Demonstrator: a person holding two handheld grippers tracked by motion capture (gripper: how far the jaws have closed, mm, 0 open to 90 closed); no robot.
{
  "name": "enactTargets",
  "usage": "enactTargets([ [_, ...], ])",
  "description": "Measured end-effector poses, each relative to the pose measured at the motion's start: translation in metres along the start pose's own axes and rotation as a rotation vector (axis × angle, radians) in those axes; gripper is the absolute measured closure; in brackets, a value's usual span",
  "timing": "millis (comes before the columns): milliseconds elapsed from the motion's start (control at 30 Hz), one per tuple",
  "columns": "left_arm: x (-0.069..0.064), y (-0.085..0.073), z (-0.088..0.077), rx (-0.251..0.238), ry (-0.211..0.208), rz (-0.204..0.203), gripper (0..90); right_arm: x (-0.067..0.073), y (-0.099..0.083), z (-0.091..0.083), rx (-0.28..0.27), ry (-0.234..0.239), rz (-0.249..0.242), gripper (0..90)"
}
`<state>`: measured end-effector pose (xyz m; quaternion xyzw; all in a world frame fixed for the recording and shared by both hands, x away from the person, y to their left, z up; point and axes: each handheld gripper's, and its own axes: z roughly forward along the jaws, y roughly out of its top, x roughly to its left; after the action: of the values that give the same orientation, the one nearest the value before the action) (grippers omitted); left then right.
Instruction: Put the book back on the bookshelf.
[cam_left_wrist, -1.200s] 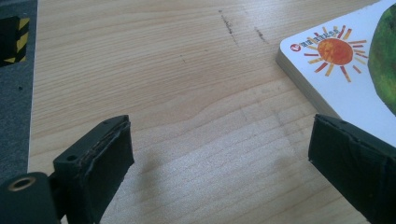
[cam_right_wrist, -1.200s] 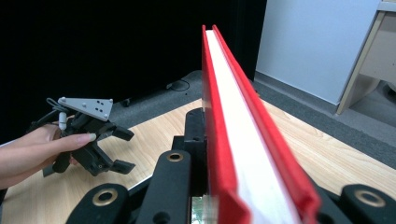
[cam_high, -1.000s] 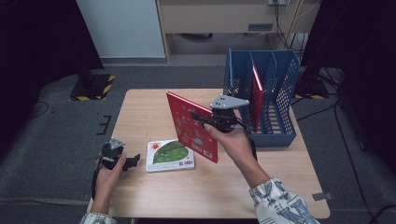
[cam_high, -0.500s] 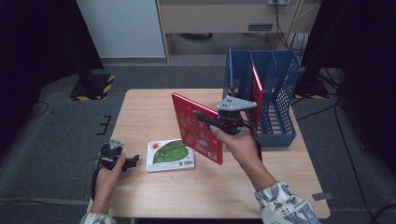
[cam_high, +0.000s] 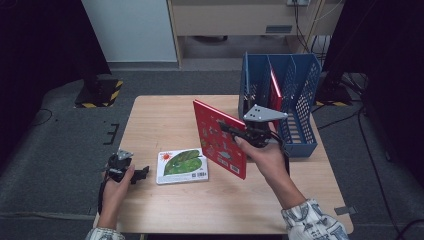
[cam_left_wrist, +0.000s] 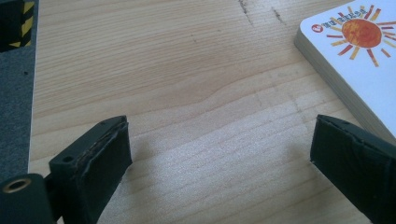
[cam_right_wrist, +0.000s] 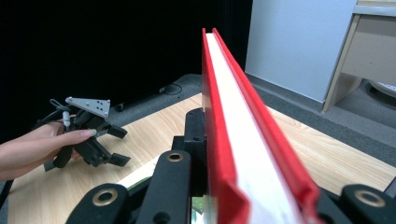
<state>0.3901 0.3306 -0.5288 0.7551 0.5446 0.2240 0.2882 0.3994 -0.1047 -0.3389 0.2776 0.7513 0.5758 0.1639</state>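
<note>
- The right hand-held gripper (cam_high: 239, 136) sits just right of centre in the high view, its jaws clamped on a red hardcover book (cam_high: 219, 138) that stands upright on edge, lifted off the desk (cam_high: 165, 117)
- In the right gripper view the red hardcover book (cam_right_wrist: 233, 135) runs from the bottom centre up to the top middle of the frame, showing red covers on both sides of a white page block, with black jaws pressed against each side
- A blue mesh file rack (cam_high: 300, 107) stands at the right of the desk in the high view, just behind the held book; another red book (cam_high: 274, 90) stands in one of its compartments
- The left hand-held gripper (cam_high: 142, 172) rests at the lower left of the high view near the desk's front edge, held by the person's left hand (cam_high: 116, 182)
- In the left gripper view its jaws stand wide apart with bare wood between them
- A white picture book (cam_high: 182, 165) with a green leaf and an orange sun on its cover lies flat on the desk, just right of the left hand-held gripper; its corner (cam_left_wrist: 359, 56) fills the upper right of the left gripper view, near the right-side jaw
- The left hand-held gripper (cam_right_wrist: 119, 147) also appears at the left of the right gripper view, low over the desk, jaws apart
</note>
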Motion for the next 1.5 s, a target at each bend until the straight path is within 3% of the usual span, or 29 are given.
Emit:
enactTargets([
  [667,-0.001,-0.001,0.002,0.015,0.0,0.005,4.7,-0.003,-0.011,-0.029,-0.011,-0.007,0.013,79.3],
  [1500,-0.002,-0.003,0.003,0.007,-0.013,-0.008,2.7,-0.012,-0.026,-0.081,-0.015,-0.049,0.039,79.2],
])
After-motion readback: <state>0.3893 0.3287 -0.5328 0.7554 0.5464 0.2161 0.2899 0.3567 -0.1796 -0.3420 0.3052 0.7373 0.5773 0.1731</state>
